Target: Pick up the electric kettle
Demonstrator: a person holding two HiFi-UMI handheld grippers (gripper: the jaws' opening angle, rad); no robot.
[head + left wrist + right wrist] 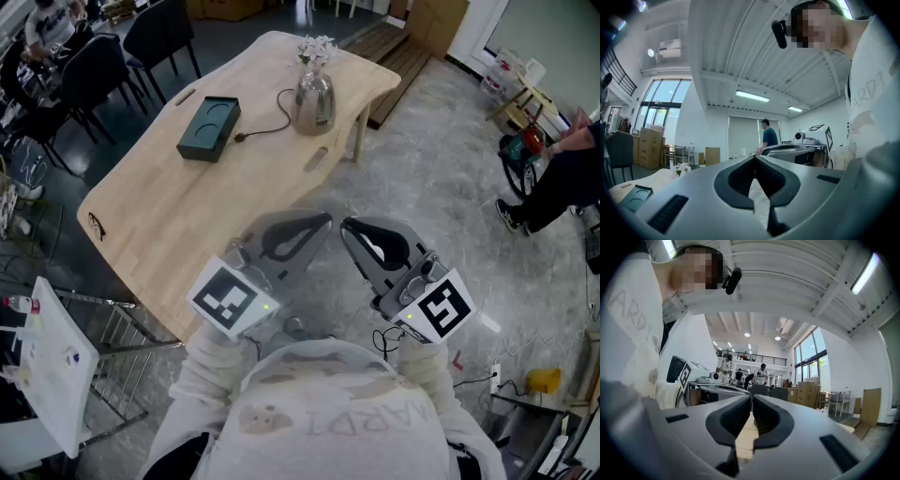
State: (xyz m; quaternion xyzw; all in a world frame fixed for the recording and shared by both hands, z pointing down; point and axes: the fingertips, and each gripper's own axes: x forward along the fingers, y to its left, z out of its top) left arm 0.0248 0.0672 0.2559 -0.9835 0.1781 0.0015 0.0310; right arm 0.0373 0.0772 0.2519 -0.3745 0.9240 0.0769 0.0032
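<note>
The electric kettle [313, 101], shiny metal with a dark handle, stands near the far end of the light wooden table [169, 216]. A cord runs from it toward a dark green base [208, 128] to its left. Both grippers are well short of it, held close to the person's chest over the floor beside the table's near edge. My left gripper [325, 221] and my right gripper [346, 228] point toward each other with their tips almost meeting. In each gripper view the jaws close together at the tip, my left gripper [754, 157] and my right gripper [751, 398], with nothing between them.
White flowers [317, 49] stand just behind the kettle. Dark chairs [103, 66] line the table's far left side. A white rack [47, 366] stands at the near left. A person [562, 178] stands at the right, and a wooden pallet [394, 52] lies beyond the table.
</note>
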